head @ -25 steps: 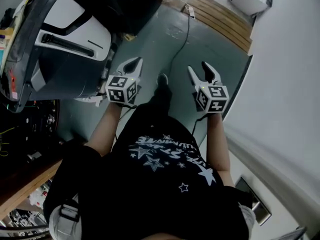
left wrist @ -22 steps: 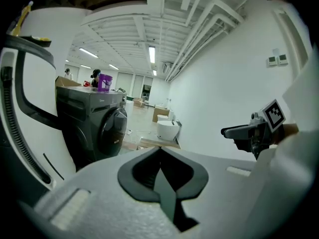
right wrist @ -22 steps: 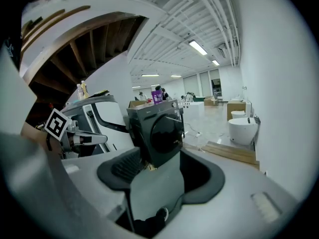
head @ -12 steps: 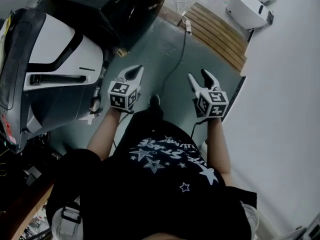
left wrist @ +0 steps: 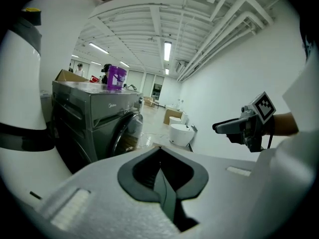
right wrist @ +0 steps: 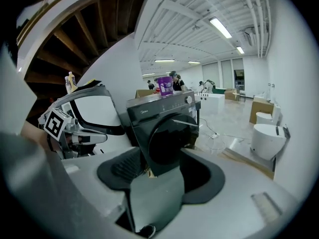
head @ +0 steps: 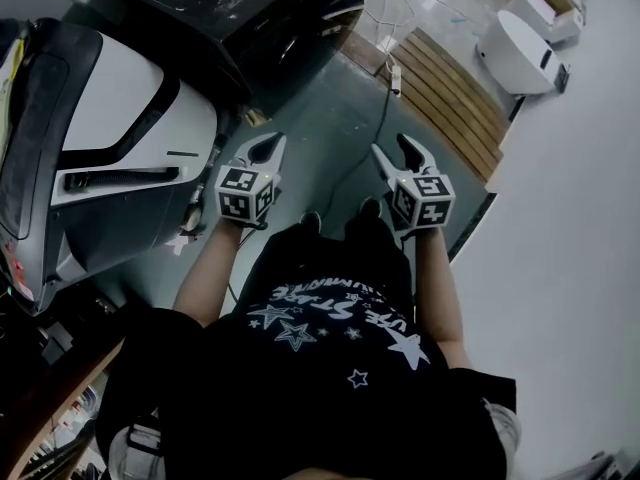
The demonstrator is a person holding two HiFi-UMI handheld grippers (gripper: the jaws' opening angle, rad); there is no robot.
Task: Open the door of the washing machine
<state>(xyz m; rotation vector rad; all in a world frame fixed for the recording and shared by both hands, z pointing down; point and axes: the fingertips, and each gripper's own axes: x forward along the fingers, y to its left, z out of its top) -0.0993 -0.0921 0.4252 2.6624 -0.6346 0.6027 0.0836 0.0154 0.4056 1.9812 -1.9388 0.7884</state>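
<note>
Compared with a second ago, the head view has swung up. A lot more of the dark washing machine [head: 245, 8] now shows at 12 o'clock, and both shoes [head: 369, 208] peek out just below the tools where only one did before. The tools themselves have barely shifted in the frame.

The left tool [head: 264, 148] has its jaws pressed together with nothing between them, just a thin seam in the left gripper view. The right tool [head: 398, 152] is spread fairly wide and empty. Its own view looks through the gap straight at the machine.

The washing machine sits on the floor well apart from both tools, up around 11 o'clock from the left one in the head view. In the right gripper view the round dark door [right wrist: 167, 138] sits dead centre between the jaws, facing the camera. It looks shut from here, though I can't swear to it. In the left gripper view the machine is off at 9 o'clock.

A purple container [right wrist: 165, 86] stands on top of the machine. A big white-and-black rounded unit [head: 110, 118] fills the 9 o'clock side of the head view, right beside the left tool. Wooden slats [head: 450, 88] and a white tub-like thing [head: 525, 38] lie out at 2 o'clock.
</note>
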